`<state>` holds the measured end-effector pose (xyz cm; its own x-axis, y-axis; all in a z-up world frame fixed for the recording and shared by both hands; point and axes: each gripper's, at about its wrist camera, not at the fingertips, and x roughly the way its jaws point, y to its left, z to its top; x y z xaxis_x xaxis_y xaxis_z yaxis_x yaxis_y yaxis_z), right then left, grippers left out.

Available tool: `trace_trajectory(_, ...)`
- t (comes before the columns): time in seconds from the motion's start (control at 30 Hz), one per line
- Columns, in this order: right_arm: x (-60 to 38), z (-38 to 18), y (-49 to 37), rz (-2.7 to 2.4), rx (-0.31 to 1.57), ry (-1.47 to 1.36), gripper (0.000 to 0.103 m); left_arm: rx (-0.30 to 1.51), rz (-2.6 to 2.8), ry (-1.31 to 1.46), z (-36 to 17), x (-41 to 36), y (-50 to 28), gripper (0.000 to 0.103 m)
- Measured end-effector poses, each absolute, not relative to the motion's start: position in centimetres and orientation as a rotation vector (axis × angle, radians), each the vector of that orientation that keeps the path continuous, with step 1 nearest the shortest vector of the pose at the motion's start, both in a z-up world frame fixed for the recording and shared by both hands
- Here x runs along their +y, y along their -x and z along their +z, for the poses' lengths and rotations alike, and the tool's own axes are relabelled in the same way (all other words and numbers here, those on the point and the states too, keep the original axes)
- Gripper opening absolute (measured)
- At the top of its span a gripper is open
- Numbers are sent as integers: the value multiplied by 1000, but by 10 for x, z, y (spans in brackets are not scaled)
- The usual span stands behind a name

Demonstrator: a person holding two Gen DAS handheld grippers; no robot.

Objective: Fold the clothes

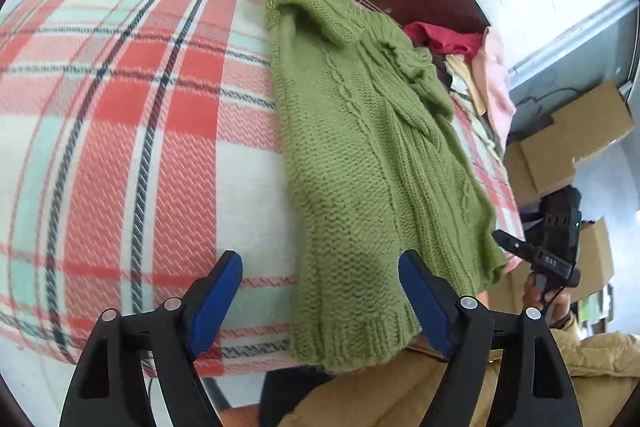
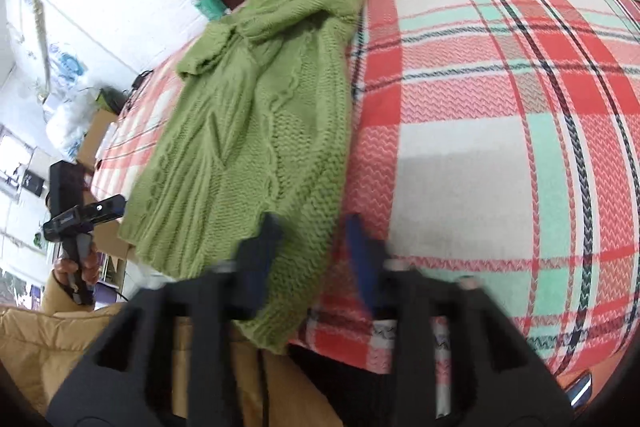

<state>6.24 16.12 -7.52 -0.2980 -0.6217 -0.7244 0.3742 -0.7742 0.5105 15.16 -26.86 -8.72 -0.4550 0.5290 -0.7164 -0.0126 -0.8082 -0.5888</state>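
while both hover low, left claw point(image 1: 320, 299) wide open, right claw point(image 2: 312, 255) open, empty, over green sweater point(image 1: 360, 155) hem

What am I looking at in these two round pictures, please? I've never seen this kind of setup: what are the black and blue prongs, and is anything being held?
No robot here: a person holds a two-finger gripper in each hand, and each gripper carries a fisheye camera looking along its fingers. One picture comes from the left gripper, the other from the right gripper; each also shows the other gripper off to the side. Both are open and hold nothing. A green knitted sweater lies on a red plaid blanket, its ribbed hem at the near edge. A pile of other clothes sits behind it.
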Motion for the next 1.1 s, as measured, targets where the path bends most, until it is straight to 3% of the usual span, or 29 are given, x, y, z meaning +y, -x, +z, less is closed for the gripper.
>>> trace_trajectory(0.3, 137, -84, -73, -1983, -297, -1322, 86, -718, 2189, 1376, -94, -231, -153, 95)
trace_trajectory(0.37, 132, -84, -75, -1978, -287, -1310, 78, -728, 2169, 1373, -95, -225, -153, 95)
trace_trajectory(0.4, 132, -85, -73, -1976, -294, -1310, 67, -724, 2174, 1378, -94, -223, -152, 93)
trace_trajectory(0.43, 132, -87, -70, -1973, -300, -1321, 58, -717, 2182, 1383, -94, -221, -152, 84)
trace_trajectory(0.47, 133, -89, -68, -1969, -307, -1334, 39, -718, 2183, 1396, -95, -221, -151, 77)
trace_trajectory(0.53, 134, -94, -63, -1961, -319, -1358, 31, -726, 2181, 1424, -97, -223, -150, 28)
trace_trajectory(0.6, 136, -93, -64, -1942, -336, -1345, 31, -733, 2178, 1452, -99, -225, -149, 27)
trace_trajectory(0.67, 139, -92, -64, -1934, -346, -1351, 39, -754, 2162, 1461, -101, -226, -148, 38)
trace_trajectory(0.7, 140, -93, -65, -1931, -349, -1354, 42, -775, 2142, 1450, -101, -227, -148, 51)
trace_trajectory(0.73, 140, -94, -65, -1926, -356, -1351, 43, -795, 2123, 1439, -102, -227, -148, 58)
trace_trajectory(0.83, 143, -97, -67, -1905, -395, -1344, 43, -774, 2138, 1437, -102, -222, -146, 60)
trace_trajectory(0.87, 143, -98, -67, -1899, -410, -1339, 43, -771, 2147, 1434, -101, -221, -146, 60)
trace_trajectory(0.9, 143, -98, -67, -1896, -412, -1339, 35, -771, 2154, 1432, -101, -220, -145, 56)
trace_trajectory(1.0, 143, -96, -66, -1888, -411, -1327, 26, -808, 2164, 1453, -103, -223, -141, 26)
trace_trajectory(1.1, 149, -88, -64, -1874, -469, -1280, 22, -903, 2146, 1427, -101, -233, -139, 23)
